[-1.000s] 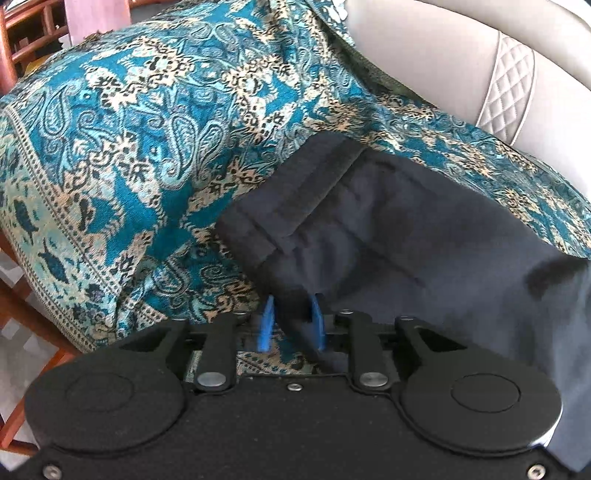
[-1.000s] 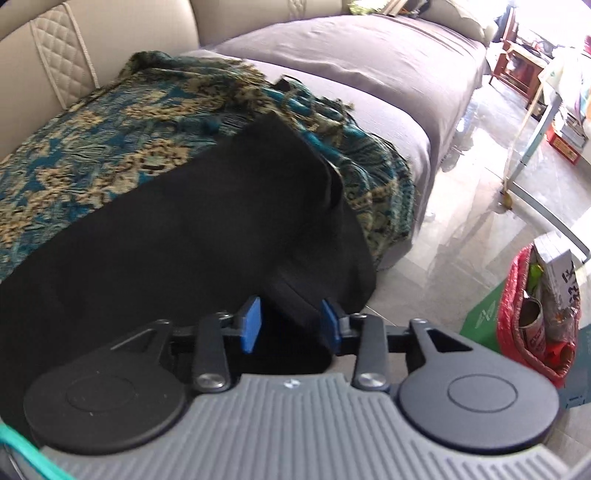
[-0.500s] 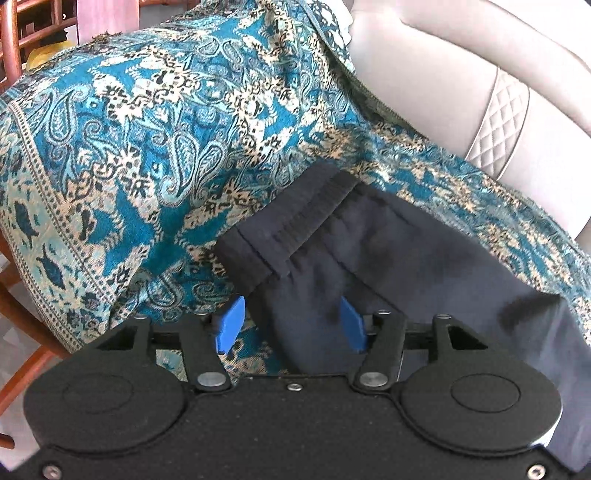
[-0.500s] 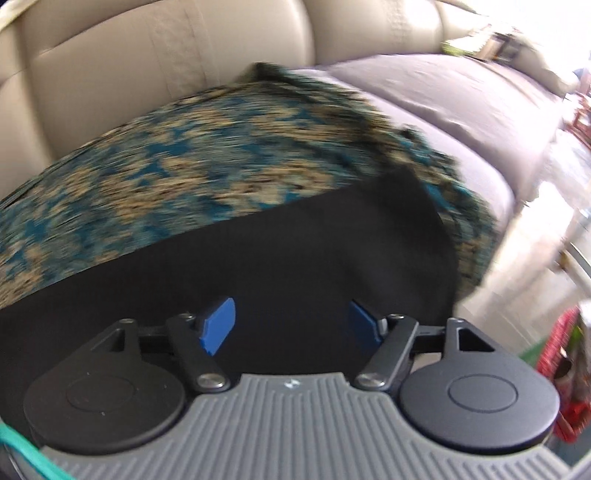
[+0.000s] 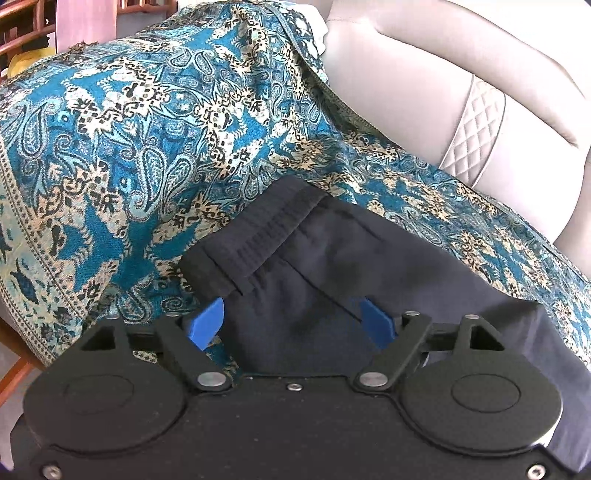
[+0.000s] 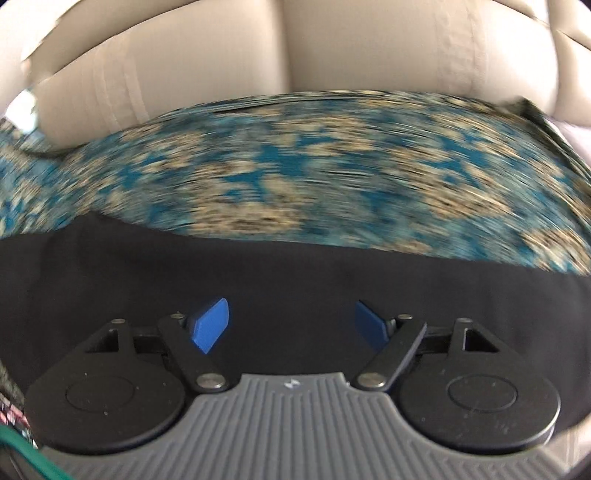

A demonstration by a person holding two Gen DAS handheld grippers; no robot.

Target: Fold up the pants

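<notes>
Black pants (image 5: 332,266) lie flat on a teal paisley throw (image 5: 129,140) over a sofa. Their ribbed waistband (image 5: 251,240) points up-left in the left wrist view. My left gripper (image 5: 293,325) is open just above the cloth below the waistband and holds nothing. In the right wrist view the pants (image 6: 295,273) fill the lower half as a dark band. My right gripper (image 6: 291,325) is open above them and empty. That view is motion-blurred.
The beige leather sofa back (image 5: 461,85) rises behind the throw, and shows in the right wrist view (image 6: 258,66) too. A wooden chair (image 5: 22,22) stands past the throw's left edge. The throw (image 6: 295,177) covers the seat beyond the pants.
Both grippers opened and let go of the pants. The left one drew back a little. The right one swung left, from the sofa's end and floor to face the sofa back.
</notes>
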